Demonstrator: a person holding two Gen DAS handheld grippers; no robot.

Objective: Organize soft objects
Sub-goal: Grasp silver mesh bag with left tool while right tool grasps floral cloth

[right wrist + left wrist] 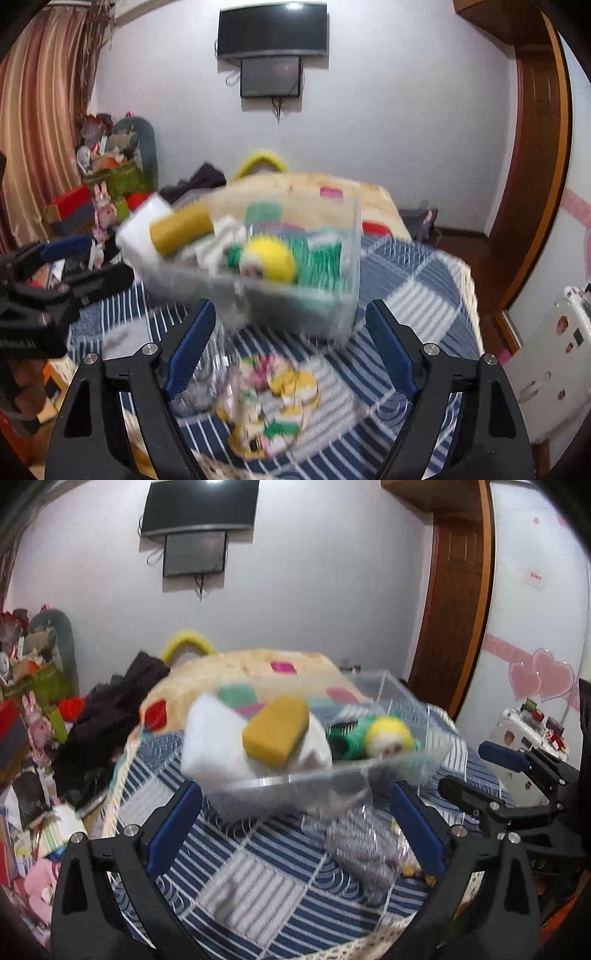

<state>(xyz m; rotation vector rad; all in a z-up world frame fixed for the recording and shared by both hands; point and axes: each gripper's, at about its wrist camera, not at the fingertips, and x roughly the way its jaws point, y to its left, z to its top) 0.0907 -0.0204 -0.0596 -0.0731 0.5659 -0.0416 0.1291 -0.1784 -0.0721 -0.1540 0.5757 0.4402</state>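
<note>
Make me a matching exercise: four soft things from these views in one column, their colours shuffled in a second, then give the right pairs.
Things:
1. sponge
2. foam block
3. plush head
4. knit toy

Colours:
A. green
B. white
C. mustard
D. bright yellow

Pairs: 1-C, 2-B, 3-D, 4-A.

All four sit in the clear bin on the striped quilt. Both the left gripper and the right gripper are open and hold nothing.

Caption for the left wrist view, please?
Open left gripper faces a clear bin holding a yellow sponge and green-yellow plush toy.
</note>
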